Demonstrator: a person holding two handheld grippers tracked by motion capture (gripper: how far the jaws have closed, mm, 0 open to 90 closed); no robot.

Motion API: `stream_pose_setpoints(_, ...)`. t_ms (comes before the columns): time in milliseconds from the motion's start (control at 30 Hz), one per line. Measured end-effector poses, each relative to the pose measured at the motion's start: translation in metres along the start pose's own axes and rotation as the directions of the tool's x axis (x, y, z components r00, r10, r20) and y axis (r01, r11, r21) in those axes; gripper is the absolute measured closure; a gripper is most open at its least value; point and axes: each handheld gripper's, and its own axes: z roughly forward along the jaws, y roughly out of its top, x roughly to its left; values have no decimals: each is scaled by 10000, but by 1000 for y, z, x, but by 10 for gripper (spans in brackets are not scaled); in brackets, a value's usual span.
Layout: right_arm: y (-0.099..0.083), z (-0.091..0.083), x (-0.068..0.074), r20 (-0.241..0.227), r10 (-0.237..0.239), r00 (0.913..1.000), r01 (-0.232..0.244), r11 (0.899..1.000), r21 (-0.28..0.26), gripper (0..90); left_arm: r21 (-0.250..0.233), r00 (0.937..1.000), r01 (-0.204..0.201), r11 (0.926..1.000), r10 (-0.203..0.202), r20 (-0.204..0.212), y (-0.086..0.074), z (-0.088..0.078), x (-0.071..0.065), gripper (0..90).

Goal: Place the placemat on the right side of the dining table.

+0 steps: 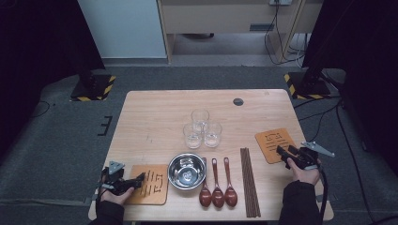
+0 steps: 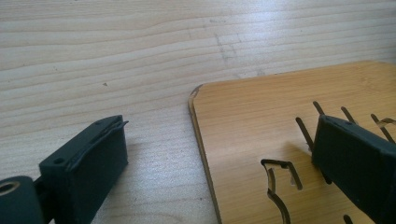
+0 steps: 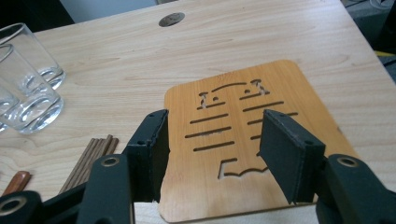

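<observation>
The right gripper (image 3: 212,154) is hovering with open jaws straddling a thin wooden mat (image 3: 243,135) lying flat at the surface's (image 1: 155,112) right edge. It looks light, stiff, and hard to lift flat; its overhanging near edge seems best. The left gripper (image 2: 219,154), jaws open, is straddling another mat's (image 2: 261,121) edge.

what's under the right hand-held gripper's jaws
A wooden coaster with slot cut-outs lies flat on the table below the right hand-held gripper. Its jaws stand apart above it, not pressing it. The jaws cover the coaster's near corners.
</observation>
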Motion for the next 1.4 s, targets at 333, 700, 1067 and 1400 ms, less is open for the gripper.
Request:
stream_pose_setpoints(333,15,1,-4,-56,-698,9975,698,9975,73,447,4,10000,-2,10000,2,9,0,0,0,24)
stream_pose_setpoints(700,23,11,-8,-76,-1237,9923,1239,9913,435,456,-17,10000,35,10000,-35,4,1,1,0,22)
stream_pose_setpoints(1067,19,32,-10,8,-1692,9856,1678,9781,1233,450,-3,10000,18,10000,-18,3,1,1,0,21)
stream_pose_setpoints(1400,13,46,-13,73,-1960,9806,1914,9644,1824,434,-1,10000,12,10000,-12,6,1,1,0,21)
